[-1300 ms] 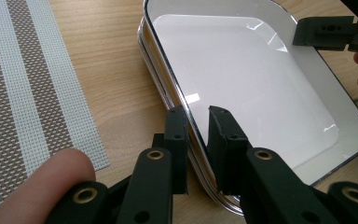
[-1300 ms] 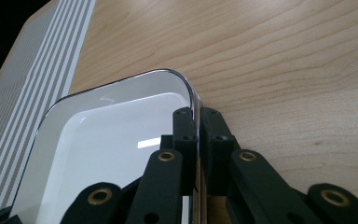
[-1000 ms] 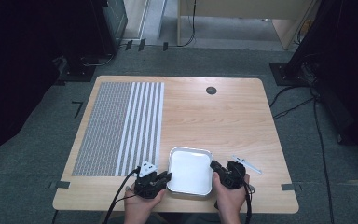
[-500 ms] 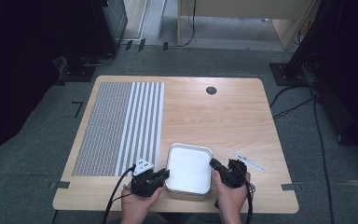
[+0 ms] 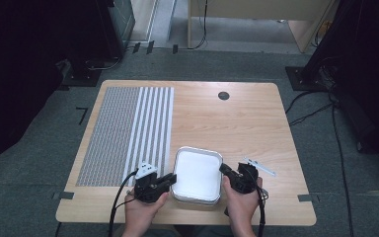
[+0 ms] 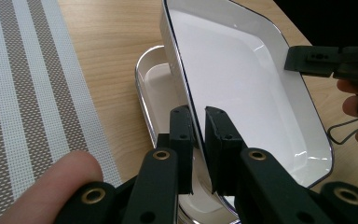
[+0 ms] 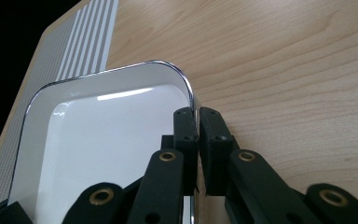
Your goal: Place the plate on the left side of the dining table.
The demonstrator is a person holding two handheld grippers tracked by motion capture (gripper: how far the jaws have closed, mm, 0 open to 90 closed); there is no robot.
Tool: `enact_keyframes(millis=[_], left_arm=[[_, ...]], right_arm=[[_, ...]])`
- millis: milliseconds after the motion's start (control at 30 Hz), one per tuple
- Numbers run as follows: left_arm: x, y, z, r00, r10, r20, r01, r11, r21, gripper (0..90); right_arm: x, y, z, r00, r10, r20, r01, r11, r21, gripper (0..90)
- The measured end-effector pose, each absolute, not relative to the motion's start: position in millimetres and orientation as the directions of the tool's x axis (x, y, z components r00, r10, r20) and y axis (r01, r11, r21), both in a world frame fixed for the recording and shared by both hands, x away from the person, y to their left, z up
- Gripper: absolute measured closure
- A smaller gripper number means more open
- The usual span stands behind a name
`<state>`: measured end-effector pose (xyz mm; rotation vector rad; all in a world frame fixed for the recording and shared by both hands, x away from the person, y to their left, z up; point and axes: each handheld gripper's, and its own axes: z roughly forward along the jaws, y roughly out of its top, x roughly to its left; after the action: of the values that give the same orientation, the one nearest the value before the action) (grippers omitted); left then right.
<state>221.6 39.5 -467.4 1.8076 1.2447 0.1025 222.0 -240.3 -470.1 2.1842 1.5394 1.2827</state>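
**Tray lifted off a nested tray, near edge of worktop**

Moved since earlier frame: white tray [image 5: 198,174] shifted slightly left, its left side raised. Left gripper [image 6: 196,140] fingers clamp its left rim; right gripper [image 7: 198,140] fingers pinch its right rim. Second tray [image 6: 151,88] lies beneath on the worktop [image 5: 237,123]. Step judged: separating trays; next calls for a level lift. Lower tray largely hidden.
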Motion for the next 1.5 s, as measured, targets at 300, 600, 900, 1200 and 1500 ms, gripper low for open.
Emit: enact_keyframes(millis=[300, 600, 900, 1200, 1500], left_arm=[[230.8, 35.1, -481.1, 0.471, 0.787, -0.398, 0.741, -0.107, 0.663, 84.3], [235.1, 38.3, -489.7, 0.447, 0.791, -0.417, 0.764, -0.095, 0.638, 85.8], [234.7, 37.9, -490.5, 0.444, 0.794, -0.415, 0.764, -0.093, 0.638, 86.0], [234.1, 40.0, -485.4, 0.445, 0.791, -0.420, 0.758, -0.083, 0.647, 86.4], [236.2, 45.3, -481.1, 0.436, 0.788, -0.434, 0.759, -0.062, 0.649, 87.4]], right_arm=[[225.8, -242.2, -484.1, 0.129, 0.840, 0.526, 0.714, -0.447, 0.539, 87.1], [231.3, -251.8, -492.1, 0.125, 0.791, 0.599, 0.711, -0.492, 0.502, 83.1], [233.5, -252.4, -495.4, 0.118, 0.804, 0.583, 0.719, -0.474, 0.509, 88.9], [231.2, -242.1, -487.9, 0.095, 0.858, 0.505, 0.705, -0.416, 0.574, 89.9], [232.9, -236.7, -472.2, 0.080, 0.865, 0.496, 0.695, -0.405, 0.594, 90.0]])
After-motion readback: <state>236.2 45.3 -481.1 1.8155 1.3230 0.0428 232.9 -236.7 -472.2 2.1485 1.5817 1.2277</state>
